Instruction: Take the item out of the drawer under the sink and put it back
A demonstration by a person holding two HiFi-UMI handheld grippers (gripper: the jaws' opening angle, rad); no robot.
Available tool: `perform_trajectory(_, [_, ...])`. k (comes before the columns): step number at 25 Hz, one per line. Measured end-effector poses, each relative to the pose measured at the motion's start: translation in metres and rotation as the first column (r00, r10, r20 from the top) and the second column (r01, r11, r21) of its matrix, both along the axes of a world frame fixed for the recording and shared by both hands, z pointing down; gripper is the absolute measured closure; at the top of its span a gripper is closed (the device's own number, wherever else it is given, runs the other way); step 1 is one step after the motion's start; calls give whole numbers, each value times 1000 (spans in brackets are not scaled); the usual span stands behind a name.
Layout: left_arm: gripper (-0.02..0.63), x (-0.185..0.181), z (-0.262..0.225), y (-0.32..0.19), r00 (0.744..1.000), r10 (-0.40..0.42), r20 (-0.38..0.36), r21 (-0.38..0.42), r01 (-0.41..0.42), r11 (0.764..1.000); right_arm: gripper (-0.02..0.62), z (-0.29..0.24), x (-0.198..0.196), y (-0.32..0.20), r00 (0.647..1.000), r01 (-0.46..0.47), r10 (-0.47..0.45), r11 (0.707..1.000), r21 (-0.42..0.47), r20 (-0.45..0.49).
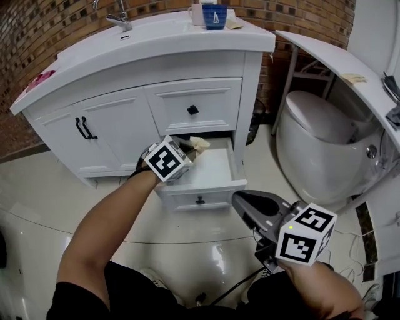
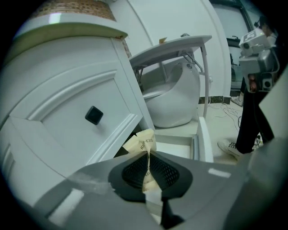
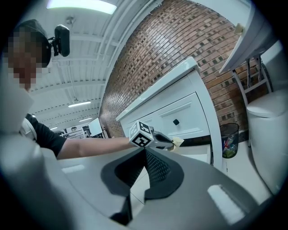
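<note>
The white vanity's lower drawer (image 1: 232,164) stands pulled open under the sink. My left gripper (image 1: 187,150) hovers over the drawer's back left part, shut on a cream paper packet (image 1: 200,143). In the left gripper view the packet (image 2: 143,144) sticks up from between the pads, with the drawer (image 2: 200,137) behind it. My right gripper (image 1: 238,199) hangs in front of the drawer, to its right, shut with nothing in it. The right gripper view looks past its closed jaws (image 3: 145,151) at the left gripper (image 3: 167,143) and the packet (image 3: 177,142).
An upper drawer with a black knob (image 1: 192,110) sits shut above the open one. A white toilet (image 1: 315,140) stands to the right under a tilted white panel (image 1: 350,65). A blue cup (image 1: 214,16) rests on the counter. A bin (image 3: 229,144) and cables (image 1: 359,247) are on the floor.
</note>
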State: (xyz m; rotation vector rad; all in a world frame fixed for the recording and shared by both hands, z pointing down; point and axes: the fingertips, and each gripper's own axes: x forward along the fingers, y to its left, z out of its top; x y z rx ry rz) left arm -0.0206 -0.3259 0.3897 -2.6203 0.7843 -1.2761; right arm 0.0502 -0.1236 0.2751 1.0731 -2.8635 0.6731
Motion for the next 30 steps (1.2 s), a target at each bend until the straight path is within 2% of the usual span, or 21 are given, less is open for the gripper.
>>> perform_trajectory(3, [588,1,-25,32,998,29,-64,34,-27,999,592,-5,2,-1,1000,-14,14,1000,12,5])
perform_trajectory(7, [588,3,-63,77,982,74,-176,100,-57,993,592,-13,9,-1,999,-37,37,999,26,21])
perform_trajectory(10, [588,-2,-84,103,973,98,-209,162,-64,985,592,-18,11,2,999,-43,42,998,38,24])
perform_trajectory(16, [588,-20,-122,145,940,98,-327,225,-24,974,592,-14,8,6,999,-37,37,998,41,5])
perform_trajectory(22, [588,-33,-148,184,914,106,-392,265,2,964,592,-12,1,13,1000,-17,18,999,49,-22])
perform_trajectory(25, [588,-37,-161,202,880,109,-463,275,26,961,592,-11,-4,19,999,1,1,998,59,-35])
perform_trajectory(30, [588,-43,-175,229,815,106,-570,247,47,968,592,-13,-15,30,997,31,-23,995,95,-78])
